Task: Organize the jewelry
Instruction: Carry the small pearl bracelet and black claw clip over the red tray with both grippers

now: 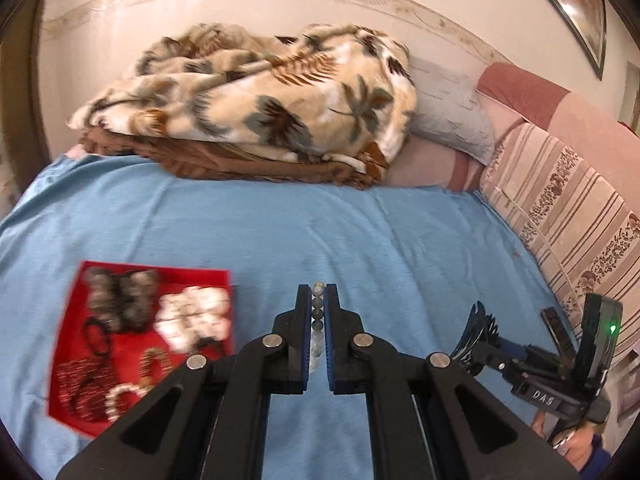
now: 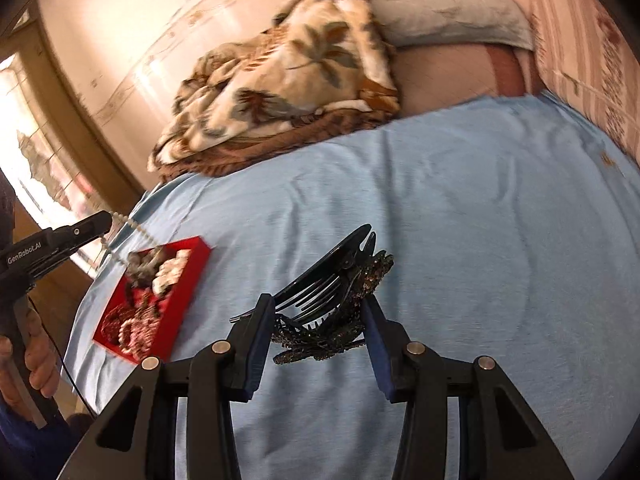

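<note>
My left gripper (image 1: pixel 318 292) is shut on a bead necklace (image 1: pixel 317 320) of grey and clear beads; in the right wrist view the strand (image 2: pixel 138 229) hangs from its tip (image 2: pixel 105 218) above the red tray (image 2: pixel 188 280). The red tray (image 1: pixel 76 344) lies on the blue sheet at lower left and holds several bracelets, beads and hair pieces. My right gripper (image 2: pixel 318 304) is shut on a black glittery hair claw clip (image 2: pixel 332 300), held above the sheet. It also shows in the left wrist view (image 1: pixel 480 332) at lower right.
A blue sheet (image 1: pixel 360 240) covers the bed. A folded palm-print blanket (image 1: pixel 256 96) and a grey pillow (image 1: pixel 448 104) lie at the far side. A pink striped headboard cushion (image 1: pixel 560 208) runs along the right. A window (image 2: pixel 36 152) is at the left.
</note>
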Action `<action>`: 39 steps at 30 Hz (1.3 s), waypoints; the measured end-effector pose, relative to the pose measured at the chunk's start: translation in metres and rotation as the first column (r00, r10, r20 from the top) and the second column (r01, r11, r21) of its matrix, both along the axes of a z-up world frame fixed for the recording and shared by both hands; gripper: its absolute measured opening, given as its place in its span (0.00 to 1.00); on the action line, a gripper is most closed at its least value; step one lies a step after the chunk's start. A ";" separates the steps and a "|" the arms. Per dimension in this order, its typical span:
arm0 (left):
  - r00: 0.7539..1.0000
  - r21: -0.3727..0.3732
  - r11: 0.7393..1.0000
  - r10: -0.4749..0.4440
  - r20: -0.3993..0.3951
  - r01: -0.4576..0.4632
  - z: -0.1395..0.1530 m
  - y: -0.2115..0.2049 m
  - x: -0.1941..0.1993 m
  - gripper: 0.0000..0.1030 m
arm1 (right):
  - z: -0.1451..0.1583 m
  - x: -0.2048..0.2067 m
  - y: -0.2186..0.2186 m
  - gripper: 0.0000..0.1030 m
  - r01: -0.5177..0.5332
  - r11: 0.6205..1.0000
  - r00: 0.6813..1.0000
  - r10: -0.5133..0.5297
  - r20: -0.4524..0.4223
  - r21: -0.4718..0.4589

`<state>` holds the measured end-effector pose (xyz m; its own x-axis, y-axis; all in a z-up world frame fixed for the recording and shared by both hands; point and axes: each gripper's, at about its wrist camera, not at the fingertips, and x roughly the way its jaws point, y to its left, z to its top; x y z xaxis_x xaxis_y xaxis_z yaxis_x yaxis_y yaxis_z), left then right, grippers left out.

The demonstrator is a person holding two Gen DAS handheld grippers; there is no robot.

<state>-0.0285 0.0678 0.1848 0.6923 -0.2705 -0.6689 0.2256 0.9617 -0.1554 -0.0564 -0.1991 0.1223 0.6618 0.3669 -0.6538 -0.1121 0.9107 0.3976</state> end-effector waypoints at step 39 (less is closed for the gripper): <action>0.965 0.212 0.942 0.244 0.097 -0.259 -0.016 0.117 -0.042 0.06 | 0.046 -0.004 0.157 0.46 -0.252 0.962 0.965 0.257 0.042 -0.102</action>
<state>-0.0706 0.1846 0.1689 0.7647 0.0678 -0.6408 -0.0256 0.9969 0.0749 -0.0605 -0.0417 0.1686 0.5904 0.4660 -0.6590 -0.3643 0.8824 0.2976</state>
